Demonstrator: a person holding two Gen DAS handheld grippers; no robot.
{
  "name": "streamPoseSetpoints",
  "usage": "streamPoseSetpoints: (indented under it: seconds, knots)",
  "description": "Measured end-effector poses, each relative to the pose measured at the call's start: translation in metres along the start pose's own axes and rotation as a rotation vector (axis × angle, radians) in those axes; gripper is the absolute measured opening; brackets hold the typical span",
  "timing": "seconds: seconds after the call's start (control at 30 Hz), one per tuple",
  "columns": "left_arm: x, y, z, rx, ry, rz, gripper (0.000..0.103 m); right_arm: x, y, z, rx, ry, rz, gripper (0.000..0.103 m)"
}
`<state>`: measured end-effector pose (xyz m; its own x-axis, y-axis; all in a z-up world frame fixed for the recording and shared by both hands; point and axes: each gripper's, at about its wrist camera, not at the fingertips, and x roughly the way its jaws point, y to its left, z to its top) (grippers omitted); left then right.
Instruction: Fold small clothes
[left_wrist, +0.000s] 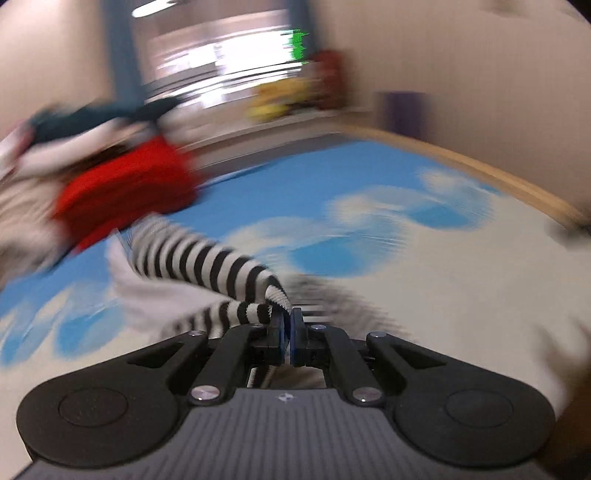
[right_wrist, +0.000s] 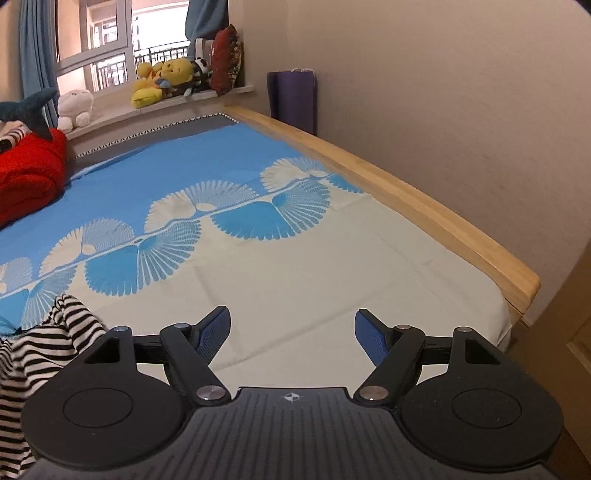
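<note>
A bedroom with a beige wall, and a bed (right_wrist: 424, 206) with a wooden side rail under a blue-and-cream fan-patterned bedspread (right_wrist: 295, 280). Only the right wrist view is sharp: a red blanket (right_wrist: 26, 177) lies bunched at the bed's far left edge, and plush toys (right_wrist: 162, 83) sit on the windowsill beyond. The left wrist view is smeared with blur — yet it alone shows the grip: the left gripper (left_wrist: 287, 321) has its jaws pressed together, pinching an edge of the striped garment (left_wrist: 207, 266). The right gripper (right_wrist: 292, 332) has its jaws spread wide over bare bedspread near the bed's near edge — the stripes bunch at its left.
</note>
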<state>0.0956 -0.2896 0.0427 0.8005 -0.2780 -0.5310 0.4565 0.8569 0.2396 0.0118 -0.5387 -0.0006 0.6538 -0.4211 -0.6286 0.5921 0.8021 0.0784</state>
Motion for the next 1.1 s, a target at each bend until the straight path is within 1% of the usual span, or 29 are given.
streamPoseSetpoints:
  seconds: [0.03,0.07,0.1,0.13,0.17,0.2,0.23,0.27,0.3,0.33,0.4,0.5,0.6,0.67,0.7,0.73,0.77,0.8,0.87,0.9,0.93,0.97,1.0,1.03,1.07,1.1]
  knots:
    - [0.004,-0.029,-0.008,0.062,0.001,-0.071,0.002,0.001,0.0,0.0,0.002,-0.002,0.007,0.076]
    - [0.011,-0.057,-0.018,0.112,0.024,-0.16,0.002,0.002,0.0,0.0,0.005,-0.003,0.014,0.076]
    - [0.019,-0.075,-0.027,0.137,0.059,-0.238,0.003,0.004,0.0,0.001,0.005,0.0,0.024,0.076]
    - [0.027,-0.089,-0.035,0.162,0.108,-0.315,0.008,0.005,0.001,0.001,0.006,0.006,0.034,0.076]
    - [0.035,-0.098,-0.042,0.189,0.163,-0.372,0.008,0.008,0.002,0.001,0.008,0.015,0.045,0.076]
    - [0.04,-0.101,-0.047,0.211,0.204,-0.386,0.008,0.01,0.003,0.002,0.012,0.023,0.061,0.076]
    - [0.039,-0.097,-0.048,0.215,0.203,-0.38,0.013,0.013,0.005,0.002,0.013,0.025,0.079,0.076]
    - [0.032,-0.083,-0.047,0.199,0.171,-0.383,0.02,0.014,0.008,0.003,0.009,0.025,0.098,0.076]
    - [0.026,-0.066,-0.046,0.175,0.14,-0.398,0.036,0.015,0.012,0.003,-0.001,0.025,0.122,0.076]
    - [0.021,-0.046,-0.045,0.152,0.122,-0.41,0.042,0.017,0.017,0.002,-0.012,0.03,0.153,0.076]
    - [0.014,-0.002,-0.042,0.122,0.118,-0.391,0.042,0.022,0.027,0.002,-0.022,0.061,0.231,0.075]
    - [0.01,0.06,-0.047,0.1,0.143,-0.305,0.042,0.031,0.045,0.002,-0.032,0.115,0.346,0.074]
    - [0.022,0.119,-0.05,-0.005,0.19,-0.269,0.042,0.047,0.066,0.0,-0.047,0.202,0.435,0.073]
    - [0.032,0.145,-0.052,-0.096,0.209,-0.275,0.042,0.057,0.081,-0.003,-0.066,0.255,0.472,0.072]
    - [0.036,0.154,-0.056,-0.153,0.212,-0.288,0.044,0.064,0.089,-0.004,-0.077,0.279,0.475,0.072]
    - [0.041,0.162,-0.061,-0.214,0.216,-0.306,0.048,0.068,0.096,-0.007,-0.084,0.296,0.472,0.072]
    - [0.05,0.167,-0.068,-0.289,0.233,-0.335,0.049,0.075,0.101,-0.009,-0.09,0.319,0.469,0.072]
    - [0.06,0.171,-0.076,-0.364,0.274,-0.373,0.05,0.083,0.106,-0.013,-0.097,0.356,0.461,0.073]
    - [0.075,0.168,-0.081,-0.464,0.368,-0.433,0.051,0.1,0.115,-0.022,-0.117,0.432,0.431,0.073]
    - [0.077,0.164,-0.082,-0.491,0.372,-0.454,0.058,0.105,0.118,-0.029,-0.13,0.468,0.423,0.073]
    - [0.078,0.161,-0.084,-0.493,0.366,-0.454,0.065,0.109,0.123,-0.034,-0.148,0.494,0.425,0.072]
    - [0.077,0.154,-0.086,-0.469,0.366,-0.443,0.066,0.11,0.127,-0.038,-0.174,0.508,0.429,0.071]
    - [0.082,0.148,-0.088,-0.43,0.386,-0.429,0.066,0.108,0.134,-0.041,-0.215,0.504,0.428,0.068]
    - [0.087,0.141,-0.09,-0.384,0.415,-0.412,0.066,0.104,0.138,-0.043,-0.25,0.49,0.431,0.053]
    - [0.09,0.133,-0.09,-0.325,0.438,-0.397,0.067,0.101,0.142,-0.044,-0.279,0.478,0.441,0.04]
    - [0.092,0.129,-0.09,-0.283,0.44,-0.389,0.068,0.097,0.145,-0.045,-0.292,0.473,0.458,0.019]
